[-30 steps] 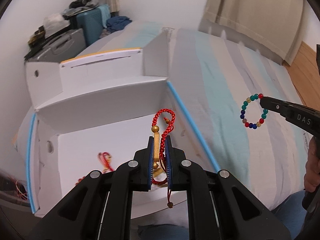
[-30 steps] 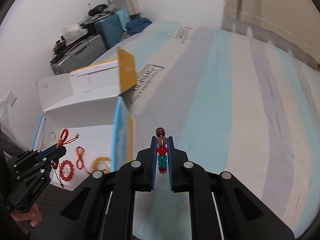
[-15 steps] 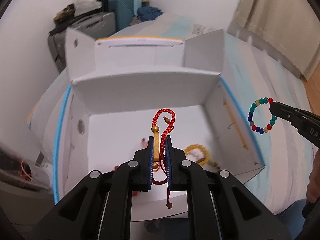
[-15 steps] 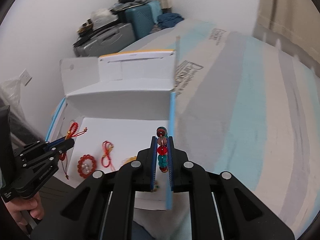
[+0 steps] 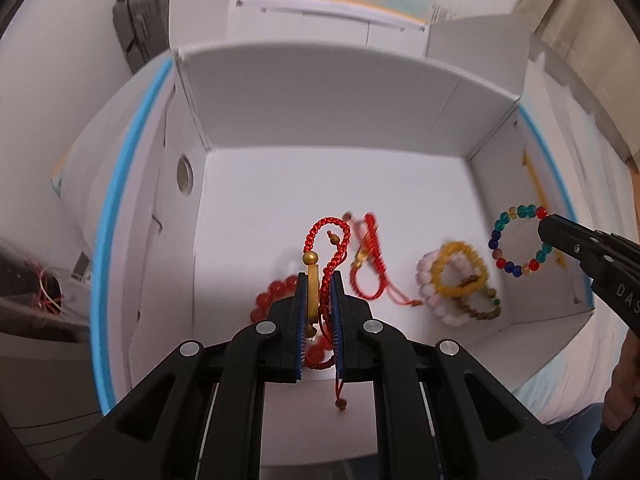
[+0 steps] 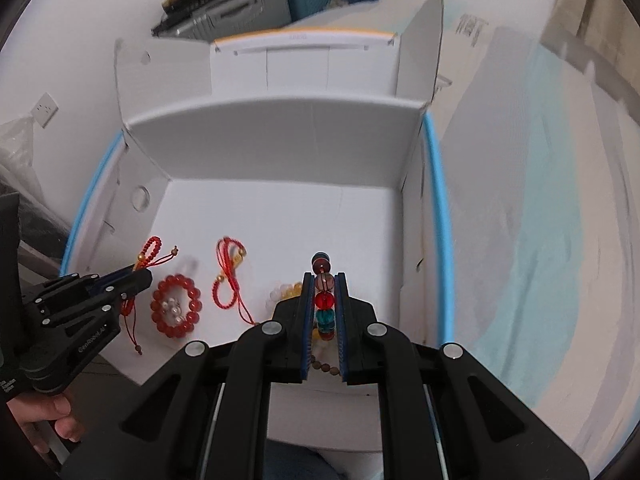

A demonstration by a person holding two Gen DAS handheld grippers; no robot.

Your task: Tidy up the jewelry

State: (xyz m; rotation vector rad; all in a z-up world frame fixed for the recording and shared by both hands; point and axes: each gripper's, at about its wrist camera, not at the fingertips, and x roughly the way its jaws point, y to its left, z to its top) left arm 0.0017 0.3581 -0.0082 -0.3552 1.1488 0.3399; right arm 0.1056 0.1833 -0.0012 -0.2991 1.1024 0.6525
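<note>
My left gripper (image 5: 320, 280) is shut on a red braided cord bracelet with gold beads (image 5: 328, 240), held above the open white box (image 5: 320, 96). It also shows in the right wrist view (image 6: 152, 252). My right gripper (image 6: 324, 280) is shut on a multicoloured bead bracelet (image 6: 324, 300), which hangs over the box's right side in the left wrist view (image 5: 520, 240). On the box floor lie a red bead bracelet (image 6: 176, 306), a red cord bracelet (image 6: 228, 280), and yellow, white and brown bead bracelets (image 5: 460, 280).
The box (image 6: 280, 136) sits on a bed with a blue and grey striped sheet (image 6: 540, 240). Its flaps stand up at the back and sides. Suitcases (image 6: 240, 4) and clutter stand by the far wall. A hand (image 6: 52, 420) holds the left gripper.
Both grippers have moved left and forward from over the bed to over the box, each still holding its bracelet. The box floor and the bracelets on it have come into view.
</note>
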